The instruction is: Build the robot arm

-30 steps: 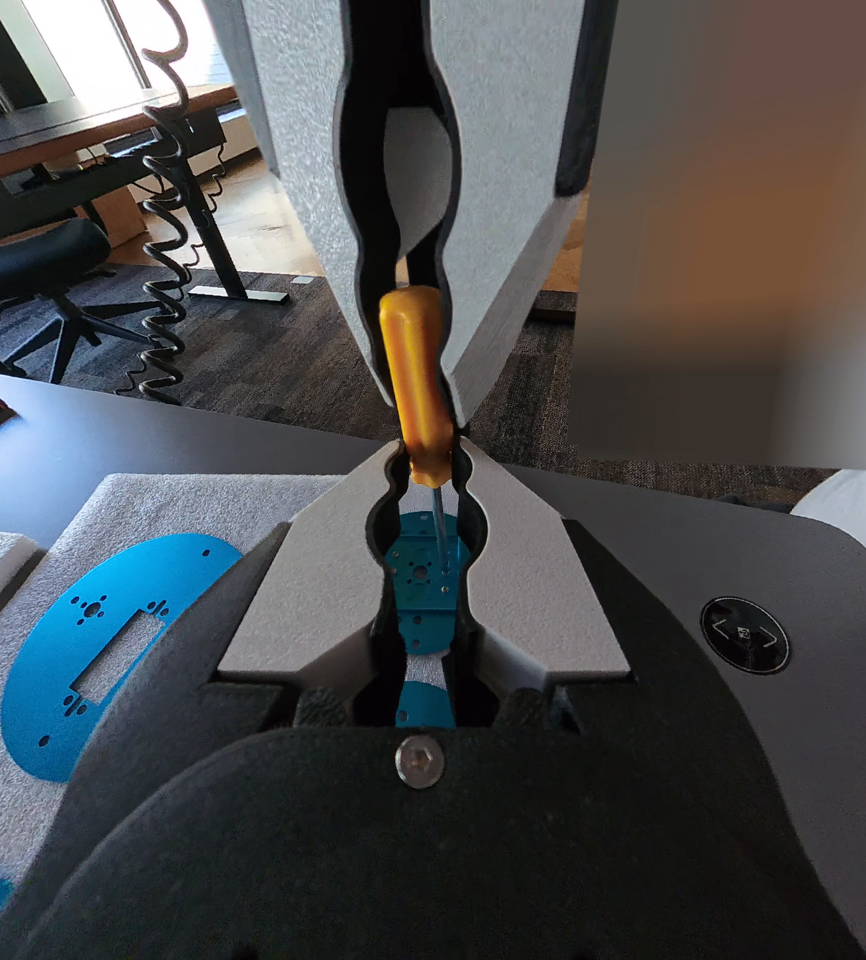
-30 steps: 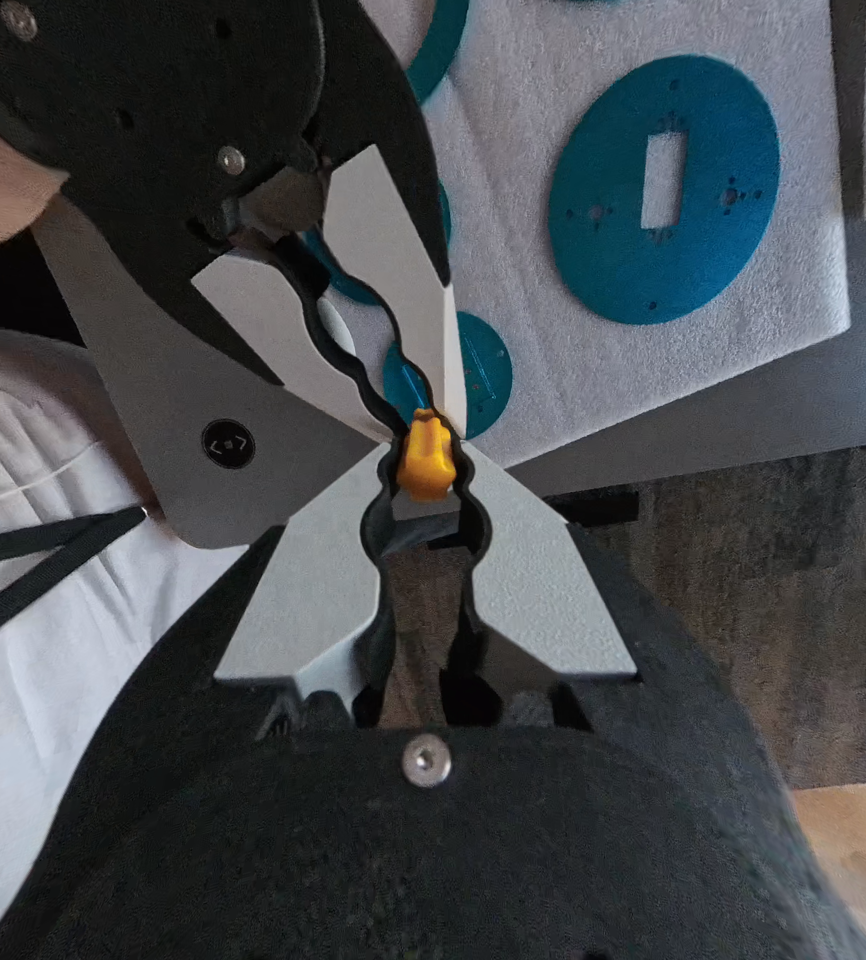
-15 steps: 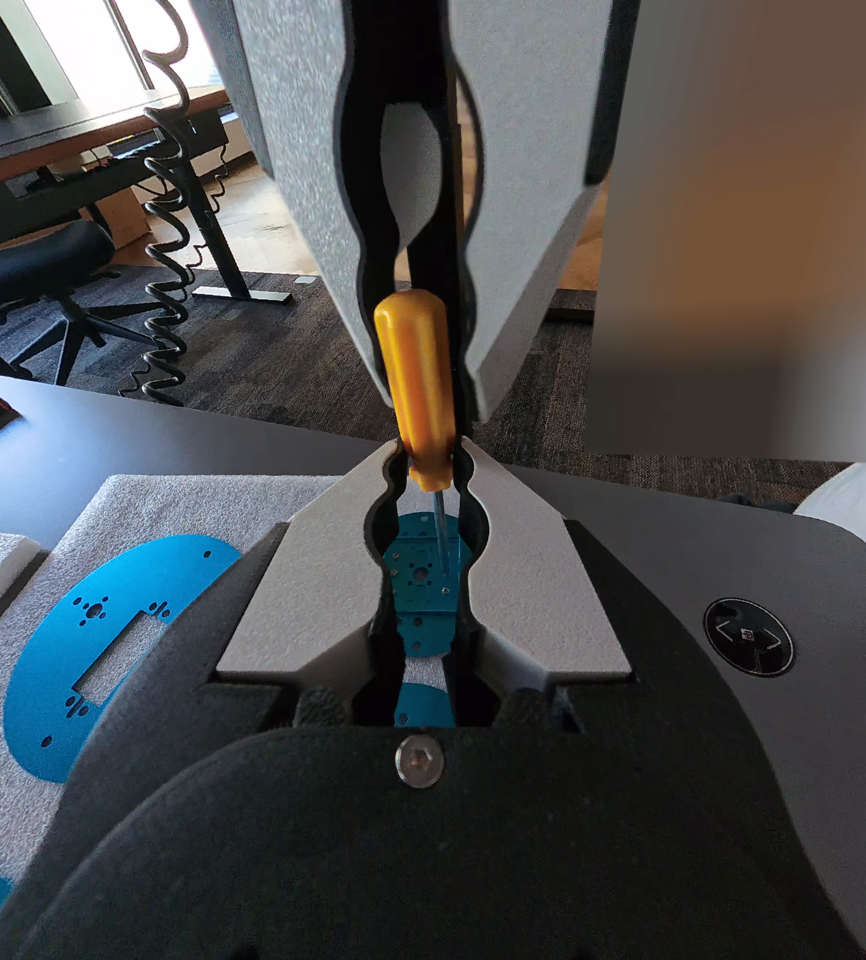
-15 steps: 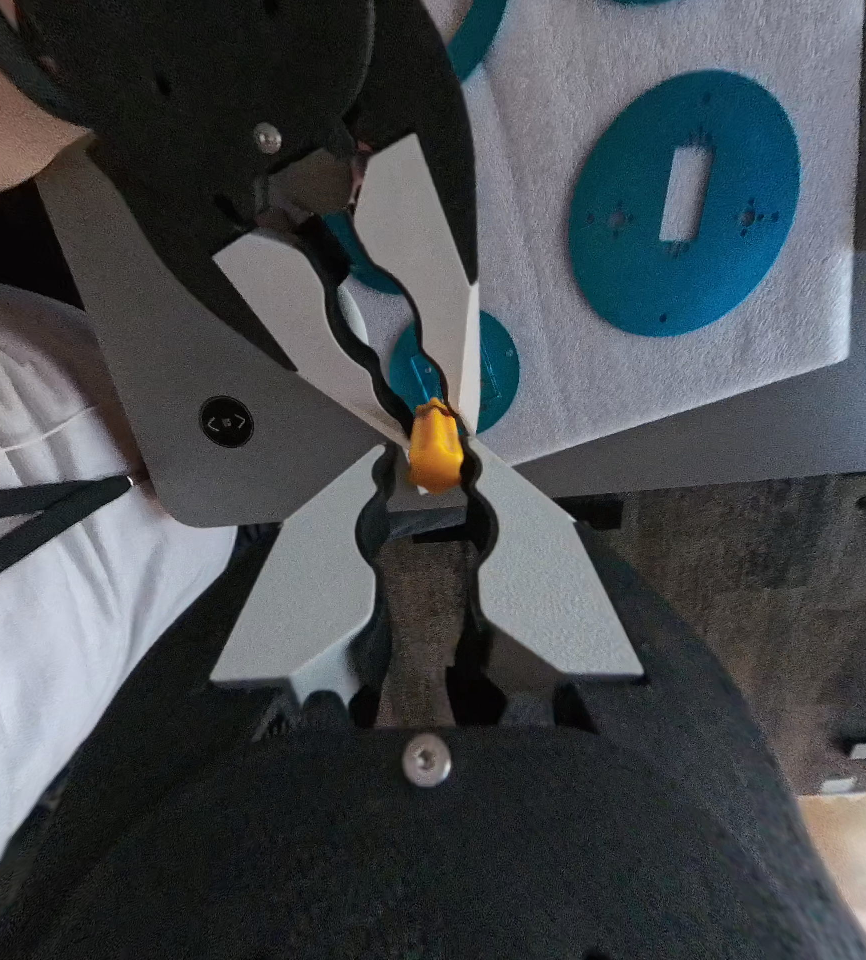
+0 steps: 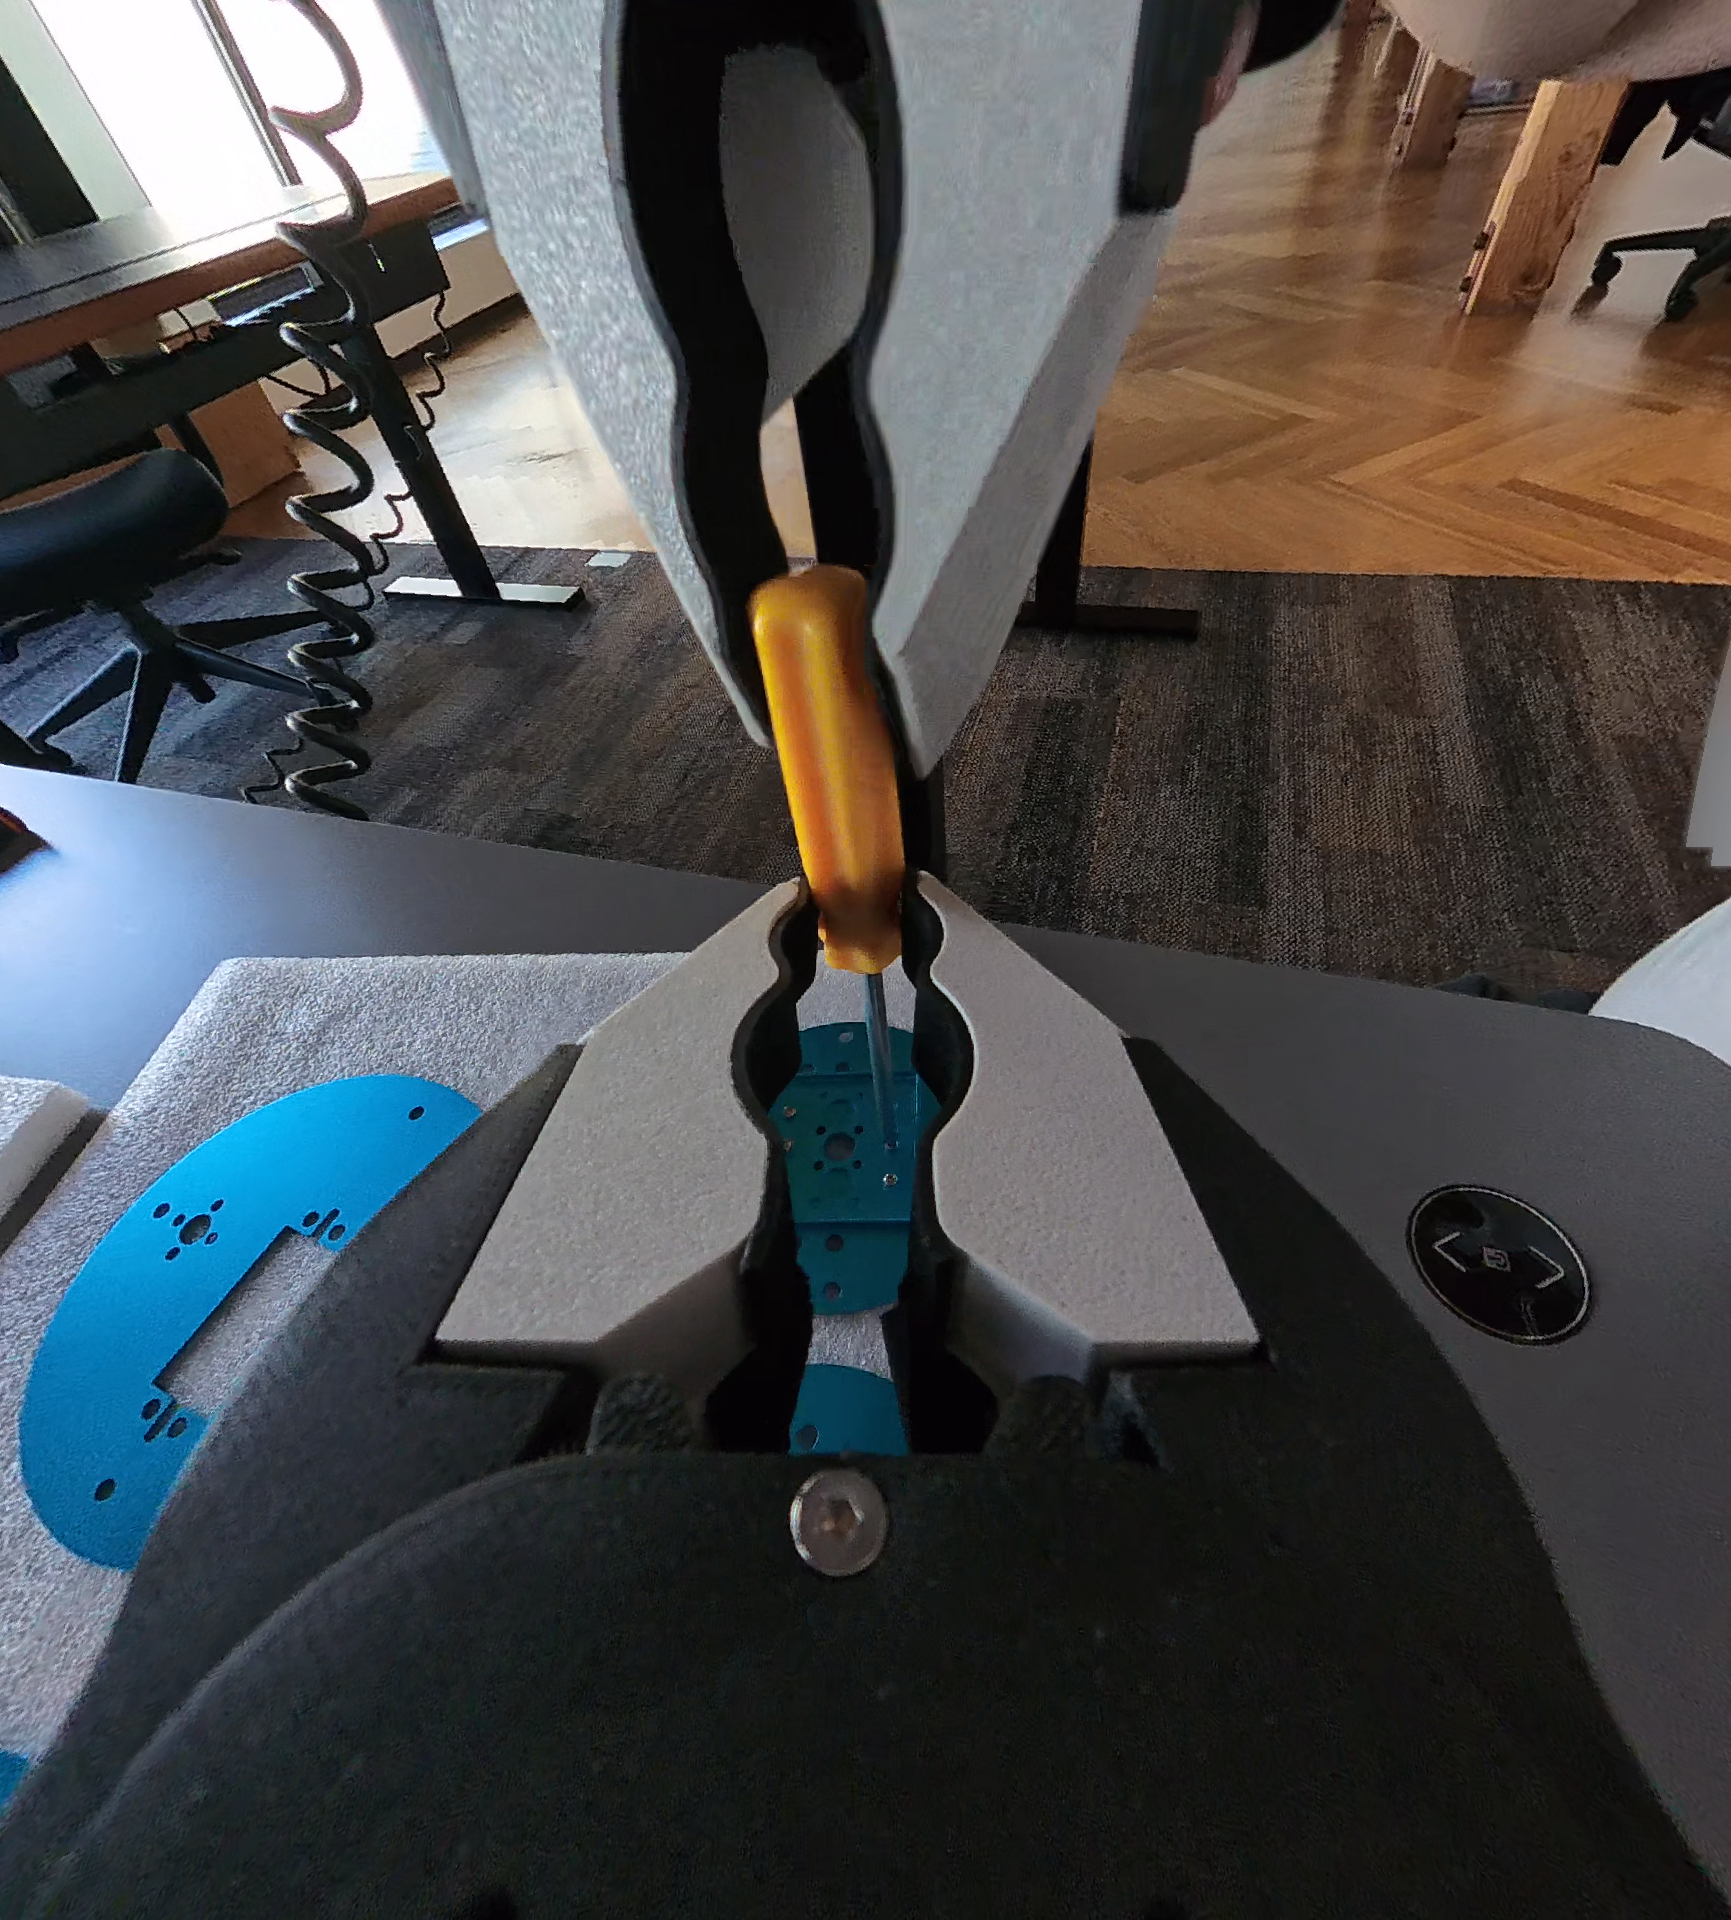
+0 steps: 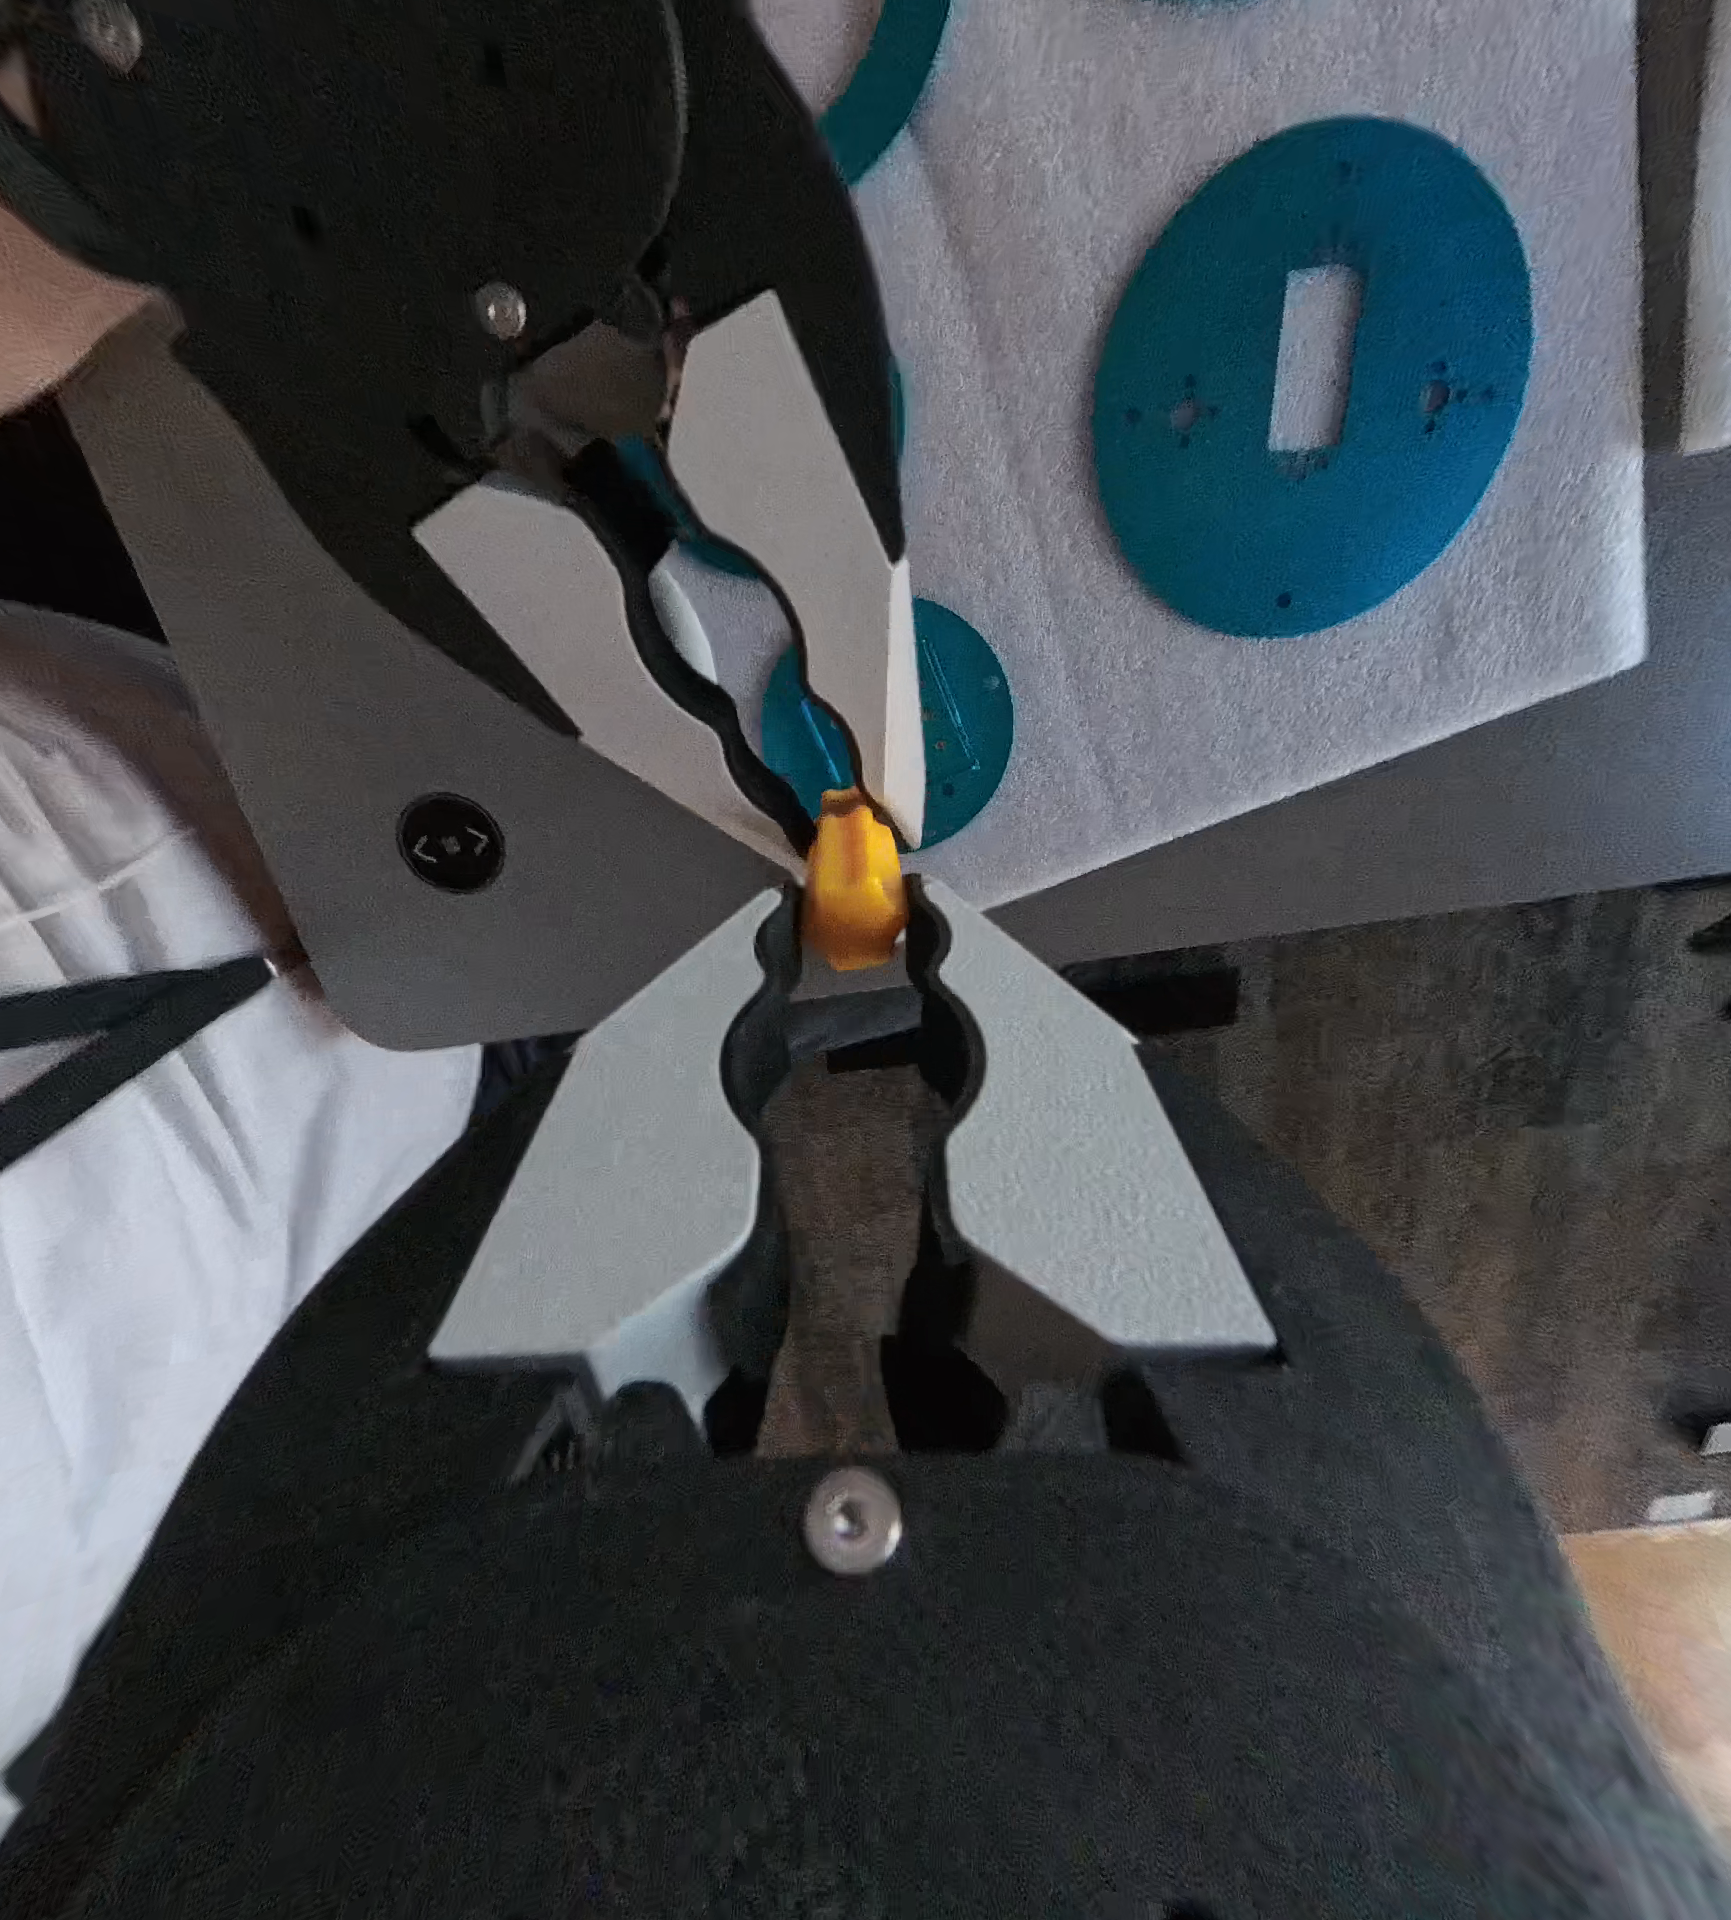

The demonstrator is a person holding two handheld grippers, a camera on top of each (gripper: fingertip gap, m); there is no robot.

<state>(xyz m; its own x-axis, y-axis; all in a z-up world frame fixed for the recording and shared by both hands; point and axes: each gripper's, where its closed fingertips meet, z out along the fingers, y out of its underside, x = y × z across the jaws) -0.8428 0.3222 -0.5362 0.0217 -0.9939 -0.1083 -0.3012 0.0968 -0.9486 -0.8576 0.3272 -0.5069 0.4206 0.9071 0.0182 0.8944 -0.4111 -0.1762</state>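
An orange-handled screwdriver [image 5: 835, 769] stands nearly upright, its thin shaft tip resting on a small blue plate with holes [image 5: 840, 1153] that lies on a white foam pad [image 5: 341, 1018]. My left gripper [image 5: 863, 902] is shut on the lower end of the handle. My right gripper [image 5: 840, 727] comes down from above, its fingers closed around the upper handle. In the right wrist view the right gripper [image 6: 850, 899] pinches the orange handle [image 6: 848, 894] end-on, and the left gripper [image 6: 840, 821] meets it from the upper left above the small blue plate [image 6: 954, 717].
A large blue oval plate [image 5: 217, 1278] with a rectangular slot lies left on the foam, also in the right wrist view [image 6: 1308, 374]. The grey table [image 5: 1256, 1060] has a round button [image 5: 1495, 1265]. A coiled cable [image 5: 326, 520] and a chair [image 5: 61, 540] stand beyond. A person's white shirt [image 6: 113, 1247] is close. Both grippers' tips are close together, under 4 cm apart. From either gripper's tips it is about 15 centimeters to the round button [image 5: 1495, 1265]. The right camera catches it too, in the right wrist view [image 6: 444, 840].
The right gripper has twisted a little around the top of the handle. The screwdriver stays upright on the small blue plate and the left gripper has hardly moved.
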